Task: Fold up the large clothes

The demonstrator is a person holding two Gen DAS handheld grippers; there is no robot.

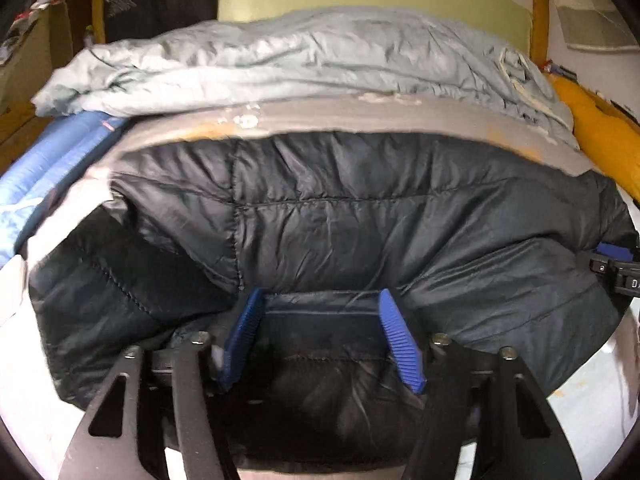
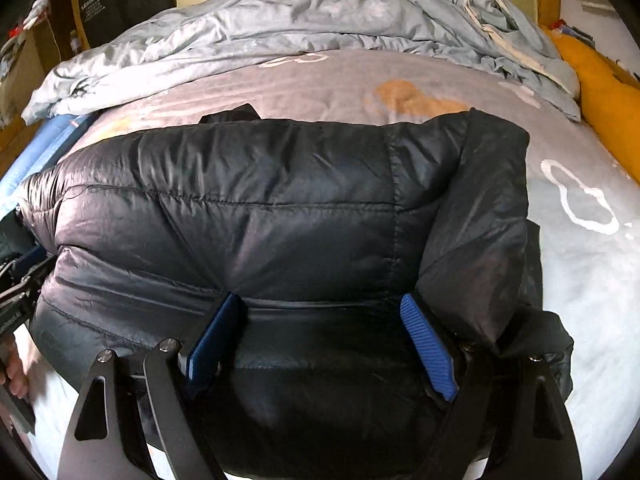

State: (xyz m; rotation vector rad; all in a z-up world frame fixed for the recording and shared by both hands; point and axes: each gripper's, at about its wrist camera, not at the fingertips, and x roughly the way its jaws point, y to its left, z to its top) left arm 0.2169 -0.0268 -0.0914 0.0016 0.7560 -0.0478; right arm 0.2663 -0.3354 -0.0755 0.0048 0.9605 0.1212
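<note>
Two wrist views, listed in turn.

Left wrist view. Bare grey bed sheet [image 1: 320, 114] shows as a narrow band along the upper edge of the black quilted jacket [image 1: 340, 216], with pale sheet also open at the lower right of the frame. A rumpled pale blue duvet [image 1: 288, 64] closes off the upper part; a blue quilted item [image 1: 52, 160] lies at the left edge and a yellow cushion [image 1: 596, 136] at the right edge. The jacket lies on the bed, puffy, stitched in panels, filling the centre of the frame. The left gripper [image 1: 322, 306] has its blue ribbed fingers [image 1: 400, 340] partly apart, with a dark hem band of the jacket between them; whether the pads press on it cannot be told. The right gripper [image 1: 618, 264] shows at the right edge beside the jacket.

Right wrist view. Open sheet, printed with white outlines and an orange patch, lies above and to the right of the jacket [image 2: 260, 208]; the duvet [image 2: 320, 12] crosses the top. The jacket has a sleeve folded along its right side. The right gripper [image 2: 320, 312] has its fingers [image 2: 430, 348] wide apart astride the jacket's near edge; firm contact cannot be told. The left gripper [image 2: 24, 276] and a hand [image 2: 18, 372] show at the left edge.
</note>
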